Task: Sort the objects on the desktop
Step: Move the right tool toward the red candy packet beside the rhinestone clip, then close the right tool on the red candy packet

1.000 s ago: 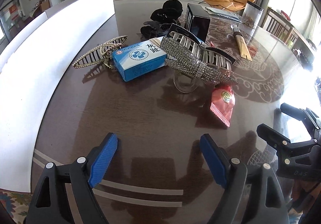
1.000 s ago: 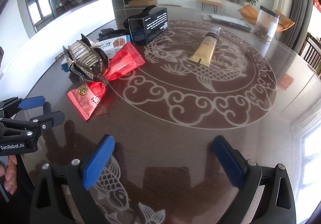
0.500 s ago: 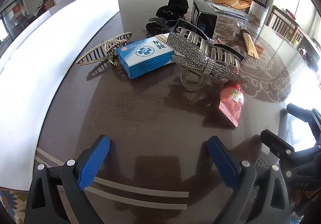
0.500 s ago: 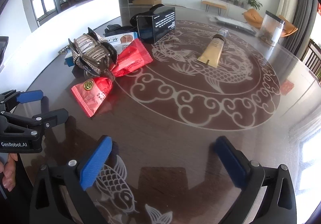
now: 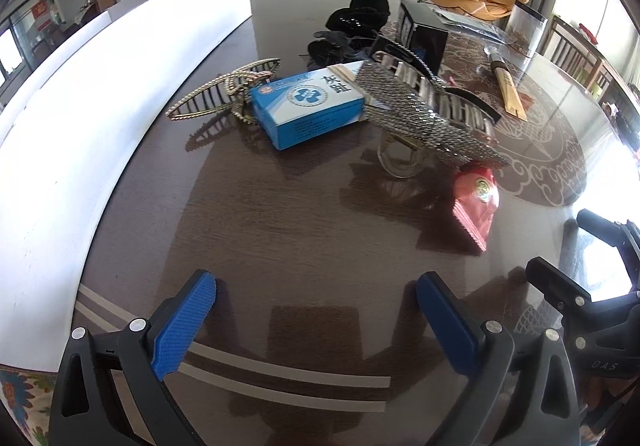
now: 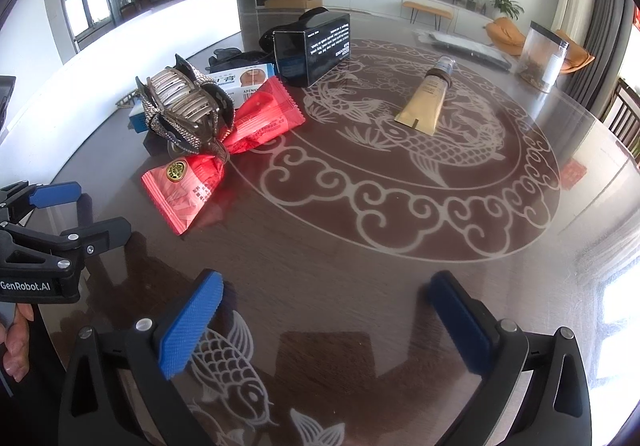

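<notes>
Fingers of the left gripper (image 5: 316, 312) are spread wide and opening, nothing btwn the blue pads, tilted steeply down over bare dark worktop (image 5: 248, 230). Right gripper (image 6: 324, 310) likewise has its fingers wide apart, empty, angled down at the worktop's fish inlay. A hand (image 6: 14, 342) shows at the left edge of the right view, under the left gripper's body. Landmark: the rhinestone hair claw (image 5: 424, 114), lying well beyond the left fingers, w/ nothing but bare wood btwn them. Blue medicine box (image 5: 308, 106) touches the claw's left end; a gold hair clip (image 5: 224, 94) lies just left of that box, touching it. A clear ring-shaped thing (image 5: 400, 158) sits under the claw's near side; can't tell what it is. Red snack packet (image 5: 476, 206) pokes out from under the claw's right end, nearest item to the left fingers. In the right view a second red packet (image 6: 264, 118) lies just right of the claw, touching it. Black box (image 6: 312, 46) stands behind the claw, w/ black hair accessories (image 5: 356, 26) beside it. Gold tube (image 6: 428, 98) lies well right of the claw, on the dragon inlay; a clear jar (image 6: 542, 54) stands farther right, near the worktop edge.
</notes>
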`<state>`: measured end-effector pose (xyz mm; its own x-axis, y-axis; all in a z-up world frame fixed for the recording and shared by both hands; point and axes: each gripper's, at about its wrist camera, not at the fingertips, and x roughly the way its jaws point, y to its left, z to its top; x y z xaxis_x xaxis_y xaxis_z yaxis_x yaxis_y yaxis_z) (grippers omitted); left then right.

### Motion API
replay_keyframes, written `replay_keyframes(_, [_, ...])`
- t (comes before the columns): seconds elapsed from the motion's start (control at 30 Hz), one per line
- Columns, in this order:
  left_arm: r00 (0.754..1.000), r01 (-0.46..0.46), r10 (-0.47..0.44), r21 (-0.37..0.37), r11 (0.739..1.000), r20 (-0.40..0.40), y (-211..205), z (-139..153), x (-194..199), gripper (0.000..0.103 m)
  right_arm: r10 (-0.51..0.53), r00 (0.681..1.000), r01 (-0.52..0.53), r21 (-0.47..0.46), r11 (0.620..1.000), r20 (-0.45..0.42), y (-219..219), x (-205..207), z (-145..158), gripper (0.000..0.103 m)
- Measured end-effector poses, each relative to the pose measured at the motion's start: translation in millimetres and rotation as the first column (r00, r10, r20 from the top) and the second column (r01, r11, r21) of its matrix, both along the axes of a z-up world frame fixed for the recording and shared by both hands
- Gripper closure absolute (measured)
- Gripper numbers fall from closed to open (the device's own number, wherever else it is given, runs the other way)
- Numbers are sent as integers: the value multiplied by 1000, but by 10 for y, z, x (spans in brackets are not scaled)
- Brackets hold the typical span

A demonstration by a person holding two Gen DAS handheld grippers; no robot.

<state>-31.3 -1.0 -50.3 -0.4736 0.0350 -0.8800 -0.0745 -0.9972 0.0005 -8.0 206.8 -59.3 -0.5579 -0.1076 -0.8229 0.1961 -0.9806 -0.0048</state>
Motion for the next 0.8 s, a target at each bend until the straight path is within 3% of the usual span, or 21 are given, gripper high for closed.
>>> replay_keyframes(0.13, [998,-56,56,41,998,1,-151,11,7,1,-1,1000,2,-22,1000,28,-73,-133,25,0])
replay_keyframes(0.23, [998,-68,68,59,996,2,-192,22,19,1,11,998,0,-190,982,54,-107,-288,98,0])
replay_keyframes(0.3, [997,-83,83,75,994,2,-226,31,24,1,14,998,2,-253,967,61,-179,-395,132,0])
replay_keyframes(0.53, [993,-117,118,130,985,-1,-322,60,44,1,114,993,-109,-116,987,41,-563,-652,82,0])
replay_keyframes(0.7, [995,-103,103,65,993,5,-227,29,32,0,157,987,-157,5,988,29,-728,-696,14,0])
replay_keyframes(0.8, [996,-93,93,22,995,9,-166,3,18,0,146,989,-146,-5,989,2,-688,-722,-5,0])
